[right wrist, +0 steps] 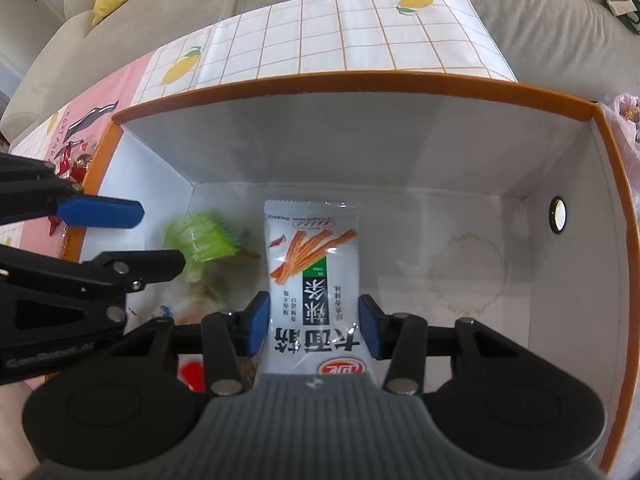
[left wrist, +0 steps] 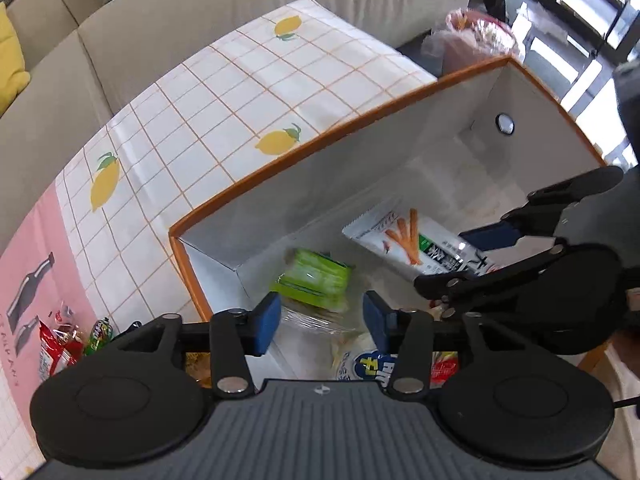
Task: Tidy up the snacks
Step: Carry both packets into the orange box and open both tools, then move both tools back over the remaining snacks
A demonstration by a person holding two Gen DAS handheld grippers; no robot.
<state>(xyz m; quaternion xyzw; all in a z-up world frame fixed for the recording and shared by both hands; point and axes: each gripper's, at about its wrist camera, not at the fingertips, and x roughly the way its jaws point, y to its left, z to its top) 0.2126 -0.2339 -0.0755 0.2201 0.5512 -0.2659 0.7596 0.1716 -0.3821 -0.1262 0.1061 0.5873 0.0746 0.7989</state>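
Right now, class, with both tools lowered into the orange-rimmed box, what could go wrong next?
1. The right tool grips the white snack packet only near one end, so the packet may swing or slip when released.
2. The left tool stands open above the green packet, close beside the right one; the two tools could collide.
3. Snacks already crowd the box on its left side, so the white packet may land on top rather than lie flat.

Worktop (left wrist: 224, 92) under lemon-print grid cloth with pink panel, orange-rimmed box (left wrist: 320, 136) standing on it, small snack packets (left wrist: 60, 344) beside the box's left wall.
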